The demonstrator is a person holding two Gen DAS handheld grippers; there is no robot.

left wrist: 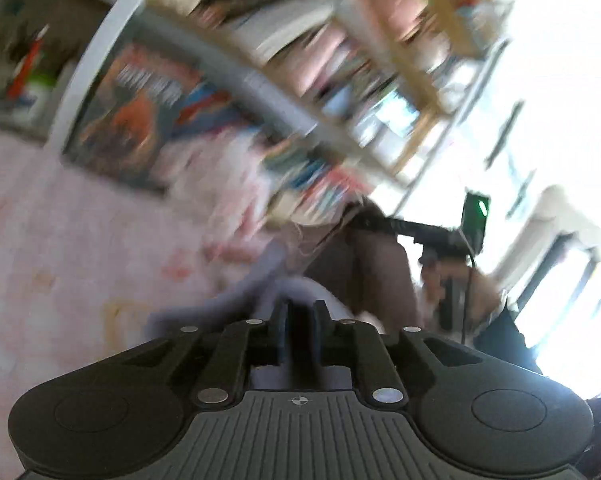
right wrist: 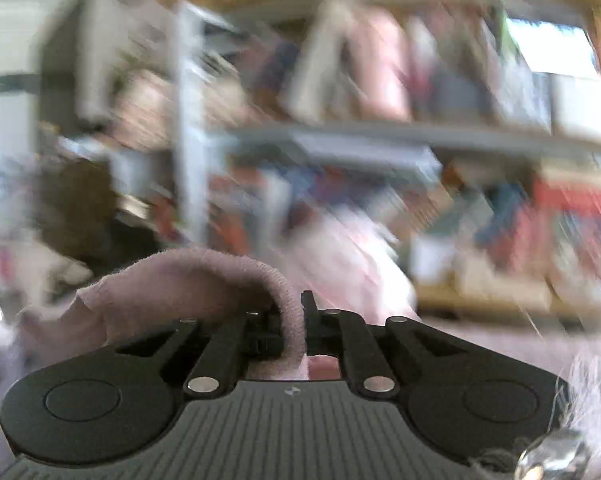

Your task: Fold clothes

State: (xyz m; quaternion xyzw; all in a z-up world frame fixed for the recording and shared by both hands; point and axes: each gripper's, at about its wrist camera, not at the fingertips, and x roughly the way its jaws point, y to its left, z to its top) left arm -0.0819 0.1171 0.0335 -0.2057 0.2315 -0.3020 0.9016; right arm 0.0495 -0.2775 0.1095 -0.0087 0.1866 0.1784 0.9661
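Both views are motion-blurred. My right gripper (right wrist: 298,308) is shut on a thick fold of a mauve garment (right wrist: 172,280), which drapes left over the gripper body. My left gripper (left wrist: 302,312) has its jaws close together over a pale lavender cloth (left wrist: 236,300); whether cloth is pinched between them is unclear. In the left wrist view the same brownish-mauve garment (left wrist: 364,264) hangs from the other gripper (left wrist: 432,240), held by a hand at right.
A pink patterned bed cover (left wrist: 60,240) lies below at left. Bookshelves full of books and boxes (right wrist: 380,140) fill the background of both views. A bright window (left wrist: 560,100) is at right.
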